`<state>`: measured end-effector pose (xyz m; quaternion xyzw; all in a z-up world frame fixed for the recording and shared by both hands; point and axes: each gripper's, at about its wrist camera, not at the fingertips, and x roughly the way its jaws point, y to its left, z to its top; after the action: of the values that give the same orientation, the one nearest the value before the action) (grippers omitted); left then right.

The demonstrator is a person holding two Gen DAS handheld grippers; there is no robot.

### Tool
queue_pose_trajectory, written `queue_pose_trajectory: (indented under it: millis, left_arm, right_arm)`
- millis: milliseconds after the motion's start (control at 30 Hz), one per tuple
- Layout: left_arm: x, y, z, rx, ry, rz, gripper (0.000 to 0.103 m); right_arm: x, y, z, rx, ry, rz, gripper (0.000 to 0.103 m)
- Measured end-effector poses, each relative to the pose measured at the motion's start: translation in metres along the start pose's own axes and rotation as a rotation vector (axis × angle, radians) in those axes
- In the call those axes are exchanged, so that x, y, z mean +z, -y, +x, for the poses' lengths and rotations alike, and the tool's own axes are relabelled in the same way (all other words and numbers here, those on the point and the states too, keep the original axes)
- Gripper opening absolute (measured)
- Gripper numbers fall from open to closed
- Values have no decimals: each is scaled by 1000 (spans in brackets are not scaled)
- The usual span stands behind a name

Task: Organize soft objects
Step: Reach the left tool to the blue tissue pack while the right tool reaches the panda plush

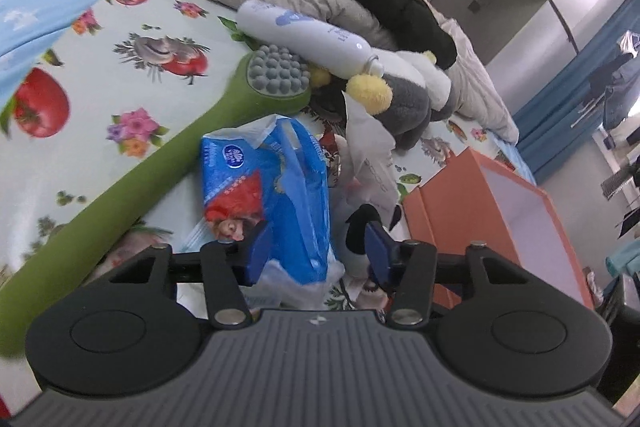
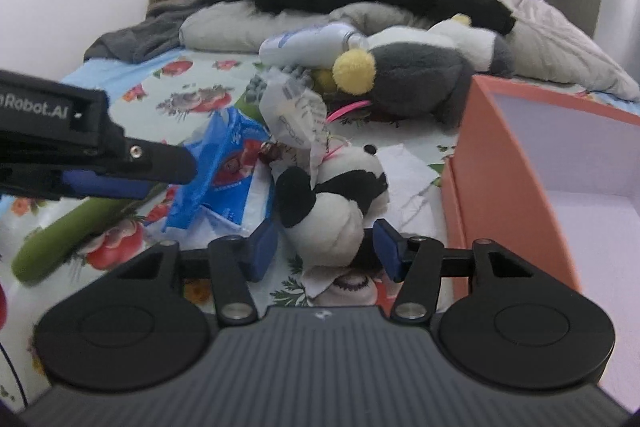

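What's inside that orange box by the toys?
The orange box shows only a bare pale lining; nothing lies in the visible part. Its near corner and bottom run beyond the picture, so I cannot tell there.

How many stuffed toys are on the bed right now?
2: a small panda plush between the right gripper's fingers, and a grey plush behind it near the pillows. Clutter may hide others.

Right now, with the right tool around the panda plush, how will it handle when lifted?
The panda looks stuffed and soft, so it will likely squash between the pads and sag. Probably light. Its plush fur should grip well; the tag by its head may trail along.
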<state>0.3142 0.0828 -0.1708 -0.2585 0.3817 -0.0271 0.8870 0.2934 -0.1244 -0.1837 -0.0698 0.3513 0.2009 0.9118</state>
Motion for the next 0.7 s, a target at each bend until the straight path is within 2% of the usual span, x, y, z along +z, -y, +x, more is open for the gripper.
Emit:
queue_pose_trajectory:
  millis: [100, 167, 333, 400, 467, 700]
  left_arm:
    - [2, -2, 18, 25, -24, 15, 54]
    - [2, -5, 28, 35, -36, 18, 52]
    - [1, -9, 43, 37, -48, 17, 31]
    - [1, -8, 44, 39, -50, 32, 26]
    - [0, -7, 41, 38, -37, 35, 22]
    - [0, -6, 18, 40, -1, 36, 12]
  right_arm:
    - [0, 0, 14, -2, -18, -17, 57]
    - [-1, -1, 22, -18, -25, -39, 62]
    - [-2, -5, 36, -13, -21, -68, 62]
    - [-1, -8, 40, -5, -24, -101, 60]
    - [0, -7, 40, -11, -23, -96, 51]
    - [3, -6, 18, -11, -3, -101, 45]
